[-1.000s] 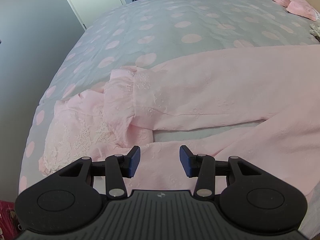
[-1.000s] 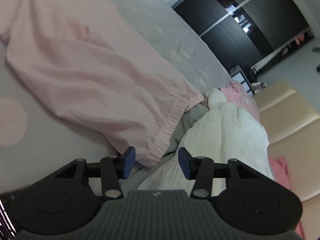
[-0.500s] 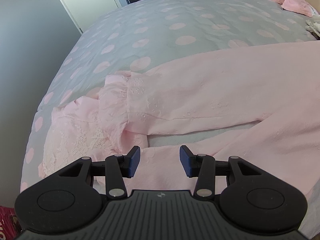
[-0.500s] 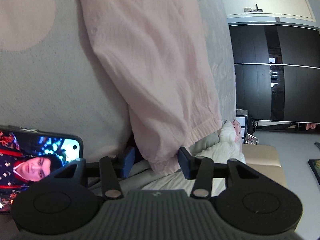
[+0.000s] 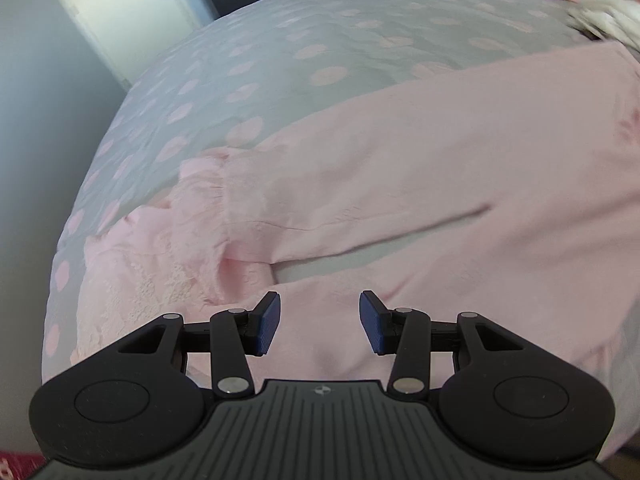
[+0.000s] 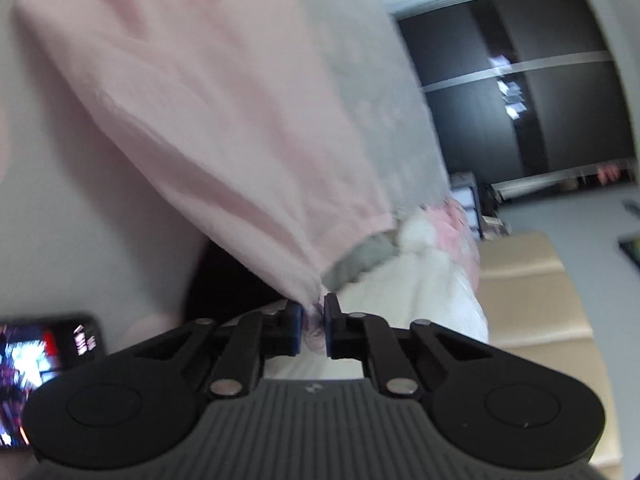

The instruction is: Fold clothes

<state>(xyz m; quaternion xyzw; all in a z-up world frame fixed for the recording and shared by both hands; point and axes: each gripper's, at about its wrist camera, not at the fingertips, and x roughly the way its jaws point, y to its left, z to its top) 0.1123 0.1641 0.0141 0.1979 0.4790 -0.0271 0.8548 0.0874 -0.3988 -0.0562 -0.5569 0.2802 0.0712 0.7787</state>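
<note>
The pink garment (image 5: 420,168) lay spread across the spotted bedspread (image 5: 304,36), its frilled cuffs toward the left of the left wrist view. Over it, the left gripper (image 5: 319,322) hung with jaws half apart, nothing between them, pink cloth just below. And there it was: the right gripper (image 6: 312,322) had just been closing, and its jaws pinched a bunched corner of the garment's hem, the cloth pulled taut away from them. A lit phone (image 6: 44,364) sat at lower left.
</note>
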